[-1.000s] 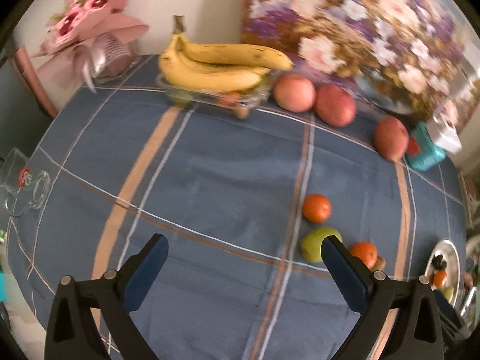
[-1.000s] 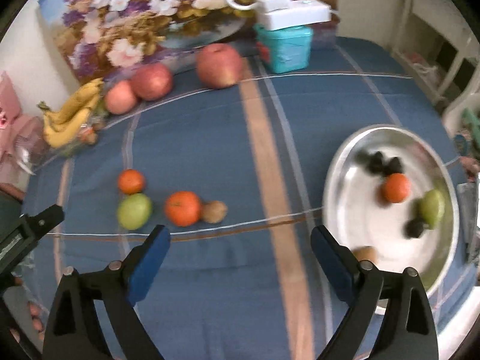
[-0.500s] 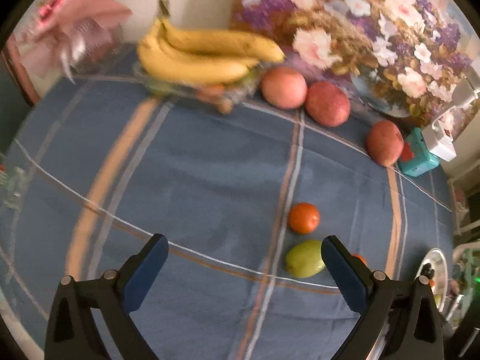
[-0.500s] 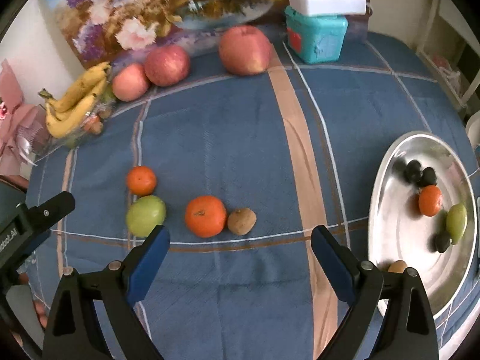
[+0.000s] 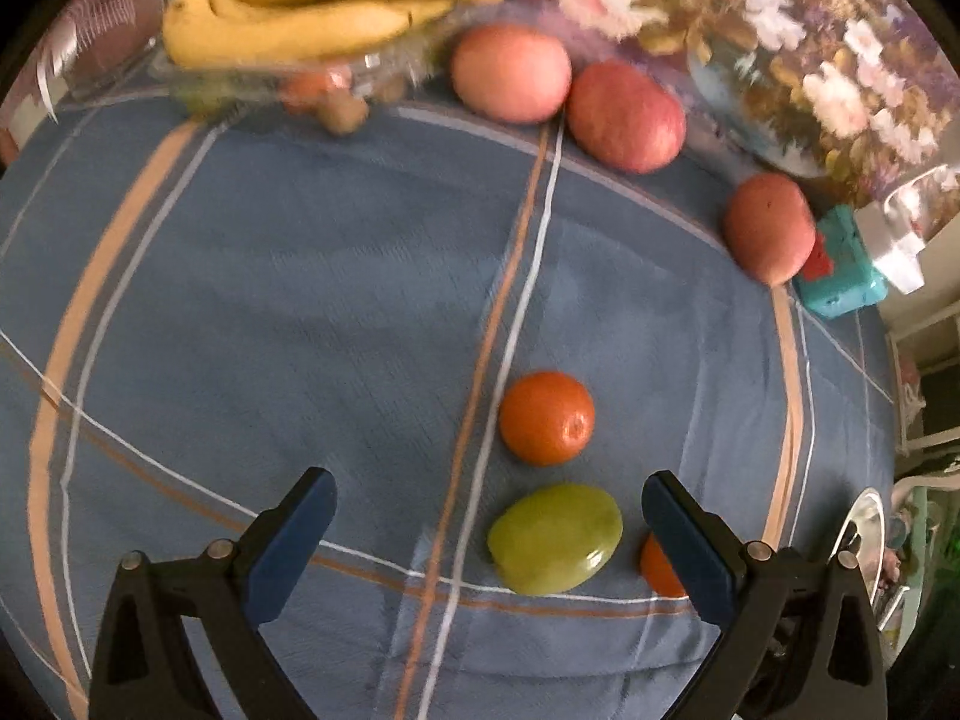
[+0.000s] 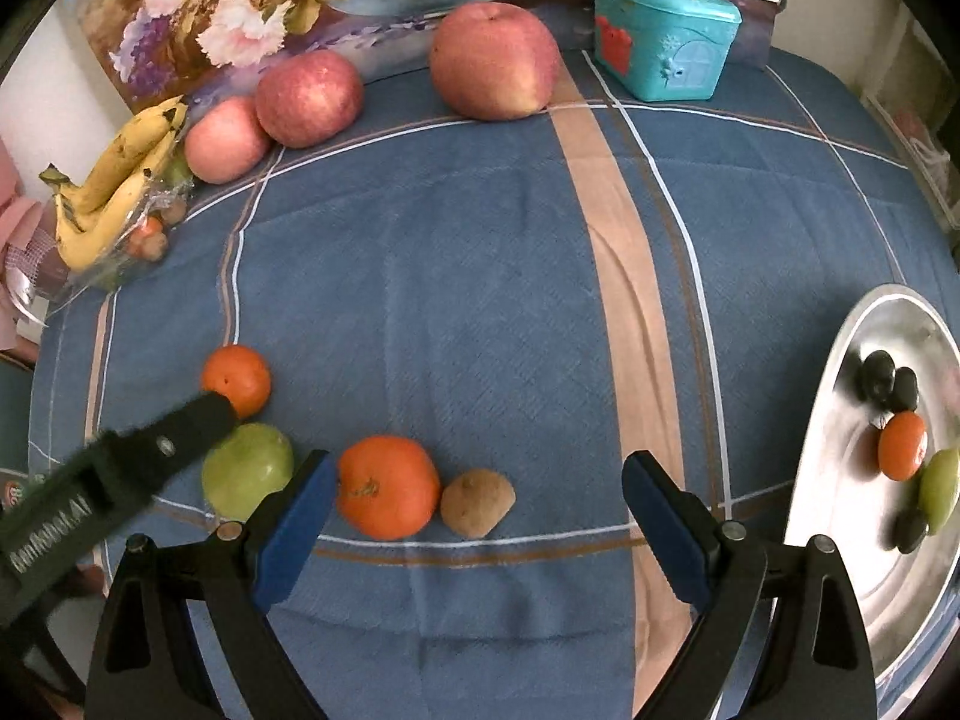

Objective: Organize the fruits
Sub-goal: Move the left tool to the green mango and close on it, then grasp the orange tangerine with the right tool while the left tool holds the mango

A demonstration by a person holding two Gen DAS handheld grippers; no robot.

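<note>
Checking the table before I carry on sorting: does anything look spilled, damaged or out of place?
Nothing looks spilled or damaged. Four small fruits lie loose on the tablecloth rather than in the metal tray: two oranges, a green fruit and a brown one. Both grippers are open and hold nothing.

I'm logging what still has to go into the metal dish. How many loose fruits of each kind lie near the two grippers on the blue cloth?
Oranges: 2, a large one and a smaller one
Green fruit: 1
Brown kiwi-like fruit: 1
Total: 4 loose on the cloth, none in the metal dish.
</note>
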